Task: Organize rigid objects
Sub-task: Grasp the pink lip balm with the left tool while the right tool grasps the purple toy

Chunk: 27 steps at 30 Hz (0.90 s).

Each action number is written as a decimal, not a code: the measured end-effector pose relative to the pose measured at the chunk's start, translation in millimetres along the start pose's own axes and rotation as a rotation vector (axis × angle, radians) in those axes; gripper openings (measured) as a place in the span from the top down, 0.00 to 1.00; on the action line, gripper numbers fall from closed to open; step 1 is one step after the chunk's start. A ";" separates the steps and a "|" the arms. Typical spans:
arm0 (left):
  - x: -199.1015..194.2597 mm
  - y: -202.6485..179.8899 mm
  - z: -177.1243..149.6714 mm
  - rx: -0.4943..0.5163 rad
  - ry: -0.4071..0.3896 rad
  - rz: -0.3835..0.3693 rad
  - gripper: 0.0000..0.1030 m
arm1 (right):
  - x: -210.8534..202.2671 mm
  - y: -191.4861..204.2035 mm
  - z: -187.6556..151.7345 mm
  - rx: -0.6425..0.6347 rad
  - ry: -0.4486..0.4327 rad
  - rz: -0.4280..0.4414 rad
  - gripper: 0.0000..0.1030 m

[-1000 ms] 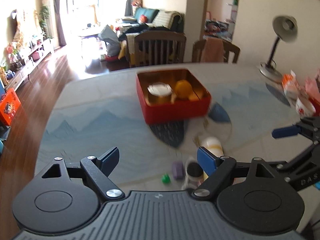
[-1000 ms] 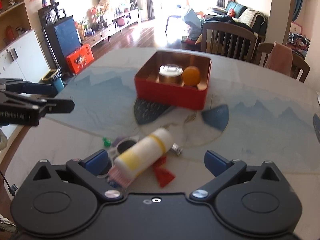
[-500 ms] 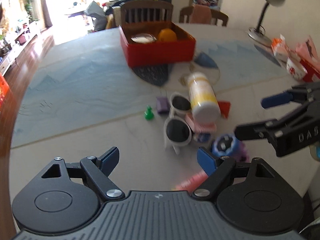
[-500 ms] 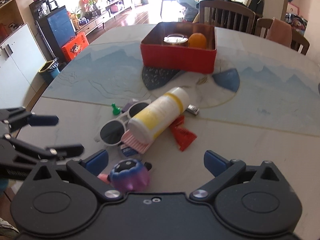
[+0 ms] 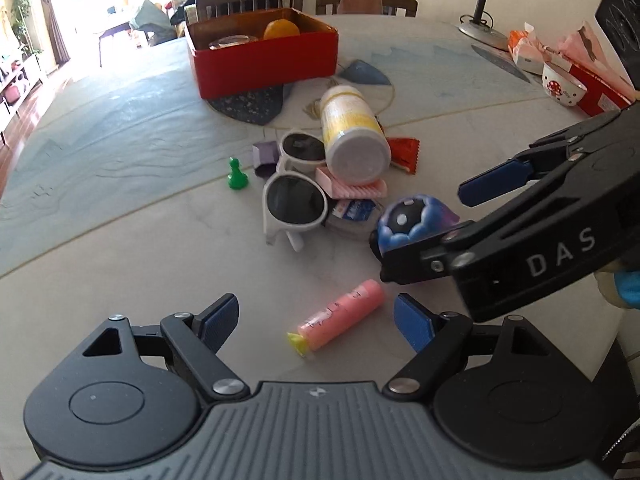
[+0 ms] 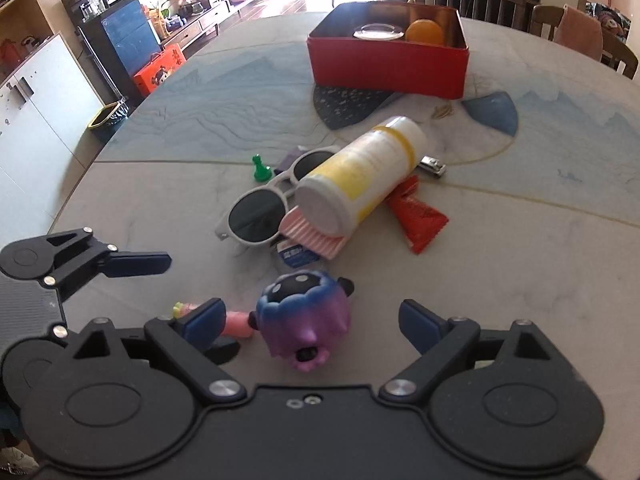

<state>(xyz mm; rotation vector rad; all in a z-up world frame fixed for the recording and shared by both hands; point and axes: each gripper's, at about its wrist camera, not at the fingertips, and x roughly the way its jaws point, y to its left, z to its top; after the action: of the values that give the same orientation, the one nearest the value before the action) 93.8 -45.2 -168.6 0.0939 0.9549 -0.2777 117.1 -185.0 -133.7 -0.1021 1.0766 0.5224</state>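
A red tin box (image 5: 264, 62) (image 6: 386, 66) at the far side holds a glass lid and an orange. A pile lies mid-table: white sunglasses (image 5: 294, 204) (image 6: 260, 212), a white-yellow bottle (image 5: 352, 136) (image 6: 360, 176), a pink comb (image 5: 352, 188), a green pawn (image 5: 237, 176) (image 6: 260, 168), a red packet (image 6: 418, 214). My left gripper (image 5: 316, 320) is open around a pink tube (image 5: 338, 326). My right gripper (image 6: 310, 320) is open around a blue-purple toy (image 6: 306, 320) (image 5: 412, 220).
A desk lamp (image 5: 484, 8), a small bowl (image 5: 562, 88) and snack bags stand at the table's right side. Chairs stand behind the table. A nail clipper (image 6: 432, 166) lies beside the bottle.
Both grippers have pulled back toward the near edge and lowered. The pink tube now sits between the left fingers and the blue-purple toy between the right fingers.
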 end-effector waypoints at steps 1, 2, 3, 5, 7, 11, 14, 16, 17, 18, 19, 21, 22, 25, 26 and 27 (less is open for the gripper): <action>1.5 -1.1 -1.2 0.001 0.001 0.001 0.18 | 1.3 0.4 -0.1 0.003 0.002 0.000 0.13; 2.1 -1.3 -1.9 -0.001 -0.001 0.001 0.18 | 2.7 0.5 -0.5 0.005 0.004 0.001 0.15; 3.0 -1.1 -2.5 -0.007 -0.003 0.000 0.21 | 3.8 0.3 -0.8 0.009 0.006 0.001 0.17; 4.8 -1.0 -3.4 -0.014 -0.001 -0.003 0.28 | 5.4 -0.4 -1.4 0.017 0.010 0.005 0.22; 4.9 -3.9 -3.6 0.002 -0.006 0.014 0.37 | 6.5 -1.1 -1.9 0.025 0.014 0.007 0.26; 2.7 -8.5 -4.0 0.025 -0.019 0.004 0.57 | 6.4 -3.0 -2.3 0.037 0.014 0.018 0.33; 2.2 -12.3 -3.0 0.043 -0.019 0.006 0.74 | 5.0 -4.8 -1.4 0.043 0.007 0.030 0.42; 2.5 -13.3 -1.5 0.044 -0.014 0.003 0.84 | 4.0 -5.5 -1.5 0.045 0.001 0.025 0.44; 2.6 -13.7 -1.2 0.044 -0.013 0.004 0.85 | 2.7 -6.4 -2.2 0.047 -0.007 0.026 0.46; 2.6 -13.7 -0.8 0.040 -0.010 0.004 0.85 | 1.6 -6.7 -2.3 0.048 -0.009 0.027 0.47; 2.5 -13.3 -0.6 0.033 -0.008 0.005 0.85 | 0.9 -6.7 -2.3 0.049 -0.008 0.022 0.47; 2.6 -12.2 0.2 0.020 -0.003 0.004 0.85 | -0.9 -7.4 -3.6 0.048 -0.013 0.011 0.47; 3.2 -10.9 1.2 0.010 0.001 0.003 0.85 | -2.0 -7.6 -4.1 0.049 -0.015 0.007 0.47; 3.2 -7.0 3.6 -0.024 0.012 -0.003 0.85 | -6.3 -10.4 -4.8 0.060 -0.020 0.015 0.47; 2.8 -5.7 4.2 -0.034 0.015 -0.007 0.85 | -8.1 -11.4 -4.8 0.060 -0.024 0.014 0.47; 2.2 -4.4 5.0 -0.044 0.016 -0.009 0.85 | -10.5 -11.6 -4.8 0.058 -0.030 0.010 0.47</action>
<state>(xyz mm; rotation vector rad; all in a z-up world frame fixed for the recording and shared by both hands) 97.7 -50.9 -167.3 0.0516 0.9768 -0.2649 114.6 -200.5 -129.0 -0.0380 1.0626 0.5002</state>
